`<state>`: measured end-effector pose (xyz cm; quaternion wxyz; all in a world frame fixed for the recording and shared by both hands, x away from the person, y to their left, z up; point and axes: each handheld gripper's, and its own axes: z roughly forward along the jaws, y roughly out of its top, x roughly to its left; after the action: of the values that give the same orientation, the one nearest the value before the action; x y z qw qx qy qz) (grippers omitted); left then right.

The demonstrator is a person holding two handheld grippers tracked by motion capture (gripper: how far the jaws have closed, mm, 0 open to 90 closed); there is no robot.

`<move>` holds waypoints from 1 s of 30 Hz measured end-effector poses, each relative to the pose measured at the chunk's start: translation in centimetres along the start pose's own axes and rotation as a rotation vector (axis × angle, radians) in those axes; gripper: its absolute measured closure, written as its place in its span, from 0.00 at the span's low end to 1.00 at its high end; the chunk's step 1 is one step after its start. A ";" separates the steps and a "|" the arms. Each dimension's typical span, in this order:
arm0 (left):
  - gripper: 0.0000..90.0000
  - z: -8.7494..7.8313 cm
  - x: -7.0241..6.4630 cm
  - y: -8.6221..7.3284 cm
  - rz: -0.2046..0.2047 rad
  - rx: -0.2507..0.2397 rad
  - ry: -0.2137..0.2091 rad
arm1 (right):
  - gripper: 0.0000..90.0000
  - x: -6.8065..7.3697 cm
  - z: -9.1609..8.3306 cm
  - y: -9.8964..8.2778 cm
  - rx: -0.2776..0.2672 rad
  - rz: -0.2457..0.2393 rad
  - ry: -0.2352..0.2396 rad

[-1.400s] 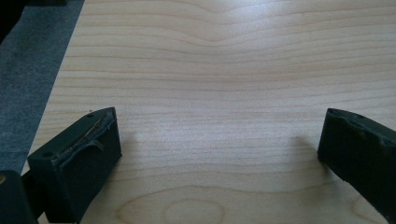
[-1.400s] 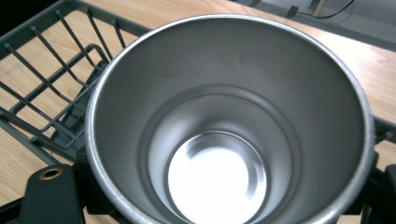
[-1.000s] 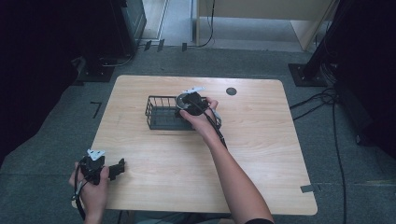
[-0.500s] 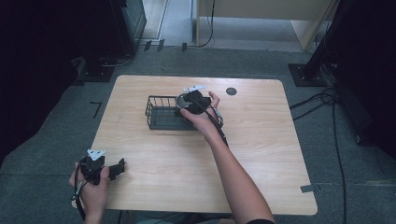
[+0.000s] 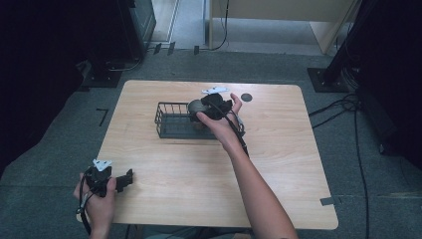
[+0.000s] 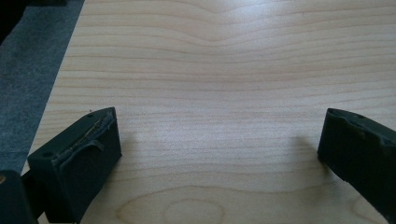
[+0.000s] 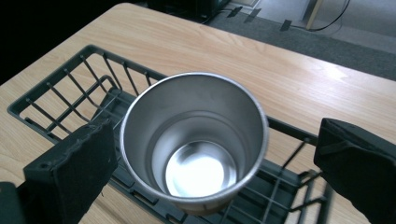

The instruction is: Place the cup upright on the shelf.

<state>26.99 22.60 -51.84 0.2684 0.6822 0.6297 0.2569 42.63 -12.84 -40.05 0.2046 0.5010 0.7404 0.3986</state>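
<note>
In the high view, the right hand (image 5: pixel 219 122) and right gripper (image 5: pixel 215 105) cover the right end of the wire basket (image 5: pixel 171 121) and most of the steel cup (image 5: pixel 195 106), so whether the cup's base rests on the basket floor cannot be told. In the right gripper view the cup's base is cut off by the bottom edge, as are the basket's near right corner and both jaws. The dark disc (image 5: pixel 246 97) near the table's (image 5: pixel 278 164) far right corner is too small to identify.
</note>
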 end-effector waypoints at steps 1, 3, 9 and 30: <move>0.00 0.0 0.0 0.0 -0.001 -0.001 0.000 | 0.00 -0.1 -0.3 0.0 -0.007 -0.001 -0.001; 0.00 0.0 0.0 0.0 0.000 0.000 0.000 | 0.00 -0.4 -1.0 0.0 -0.016 0.009 -0.006; 0.00 0.0 0.0 0.0 0.000 0.000 0.000 | 0.00 -1.6 -2.5 -0.5 -0.030 0.028 -0.017; 0.00 0.0 0.0 0.0 0.000 0.000 0.000 | 0.00 -6.9 -8.1 -4.4 -0.079 0.078 -0.090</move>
<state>26.99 22.60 -51.85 0.2683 0.6822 0.6297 0.2569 37.26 -23.02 -39.32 0.2416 0.5387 0.6939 0.4121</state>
